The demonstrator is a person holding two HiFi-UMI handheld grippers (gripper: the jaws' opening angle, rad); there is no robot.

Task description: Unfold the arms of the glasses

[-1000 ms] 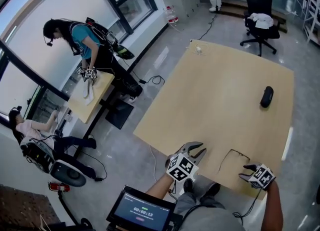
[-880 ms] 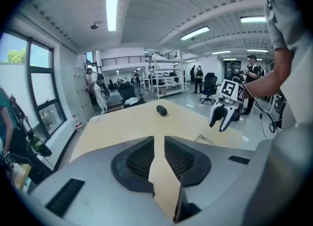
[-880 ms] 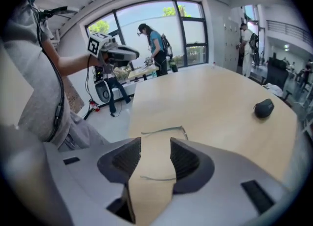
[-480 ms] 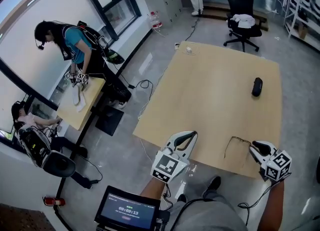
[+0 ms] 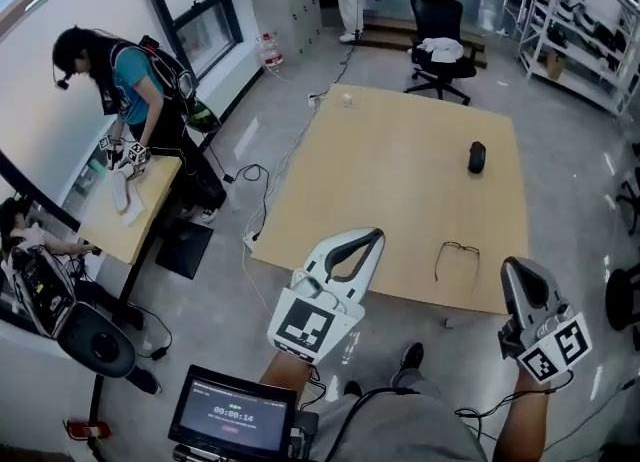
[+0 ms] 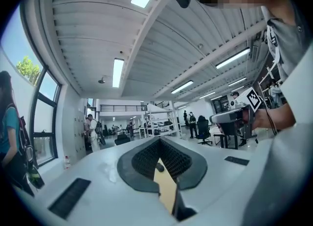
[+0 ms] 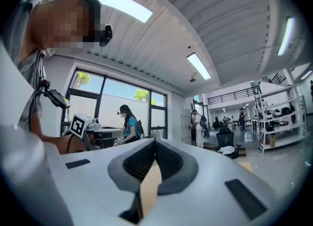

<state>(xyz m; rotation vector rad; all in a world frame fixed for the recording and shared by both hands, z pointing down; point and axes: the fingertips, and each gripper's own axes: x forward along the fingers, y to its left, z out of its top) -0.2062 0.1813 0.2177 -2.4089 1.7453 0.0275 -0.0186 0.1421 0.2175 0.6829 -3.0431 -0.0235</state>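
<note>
While clear of the glasses [image 5: 457, 256] on the desk [image 5: 400, 180]:
left gripper [image 5: 372, 238], right gripper [image 5: 513, 270] fingers pinched together, empty; unfolding seemingly done.

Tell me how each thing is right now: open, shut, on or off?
Glasses: arms look unfolded, lying on the table.
Left claw: shut, nothing in it.
Right claw: shut, nothing in it.
Screen: switched on.

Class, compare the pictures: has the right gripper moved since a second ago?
Yes. The right gripper has pulled back from the glasses, past the table's near corner.
</note>
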